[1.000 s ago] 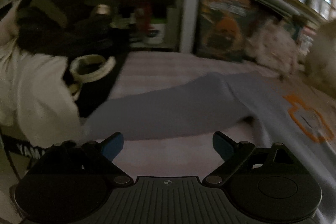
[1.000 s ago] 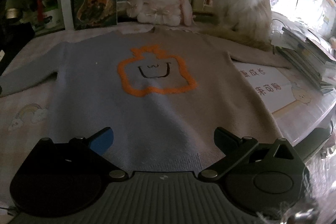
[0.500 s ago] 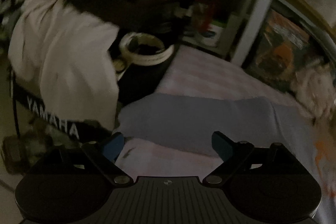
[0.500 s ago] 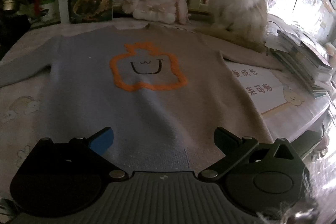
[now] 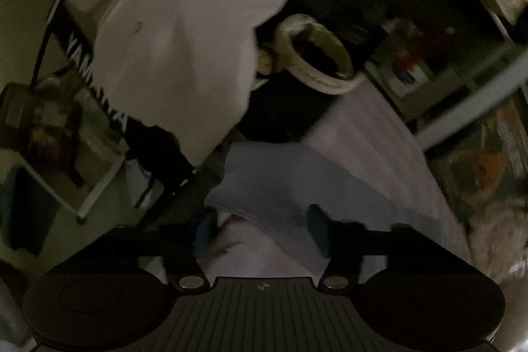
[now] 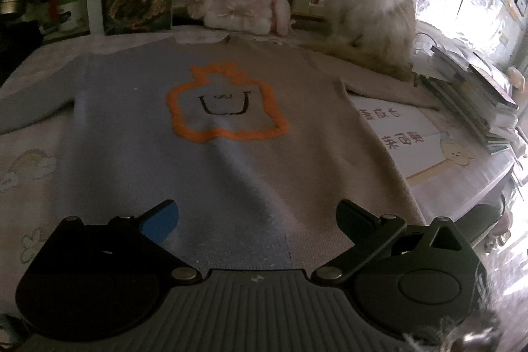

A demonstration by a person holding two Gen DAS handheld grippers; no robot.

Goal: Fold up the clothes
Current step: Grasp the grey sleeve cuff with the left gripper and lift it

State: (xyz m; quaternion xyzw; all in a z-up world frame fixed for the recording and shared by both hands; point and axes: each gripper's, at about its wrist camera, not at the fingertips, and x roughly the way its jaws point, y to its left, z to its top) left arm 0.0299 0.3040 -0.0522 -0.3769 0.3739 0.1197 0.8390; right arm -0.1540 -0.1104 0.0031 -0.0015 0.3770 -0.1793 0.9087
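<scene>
A blue and beige sweater (image 6: 231, 160) with an orange outlined figure lies flat, front up, on the pink table cover (image 6: 26, 174). My right gripper (image 6: 257, 216) is open and empty, hovering over the sweater's hem. In the left wrist view the sweater's blue left sleeve (image 5: 280, 183) lies near the table's left edge. My left gripper (image 5: 260, 228) is open, its fingers either side of the sleeve's cuff end, not closed on it.
A fluffy cat (image 6: 373, 5) sits at the back right on the right sleeve. A plush rabbit (image 6: 244, 2), books and a shelf stand behind. A book stack (image 6: 472, 94) lies right. A white cloth (image 5: 171, 32) over a dark keyboard bag hangs left of the table.
My left gripper has swung left and down along the sleeve to its cuff at the table's edge. My right gripper has drawn slightly nearer over the hem.
</scene>
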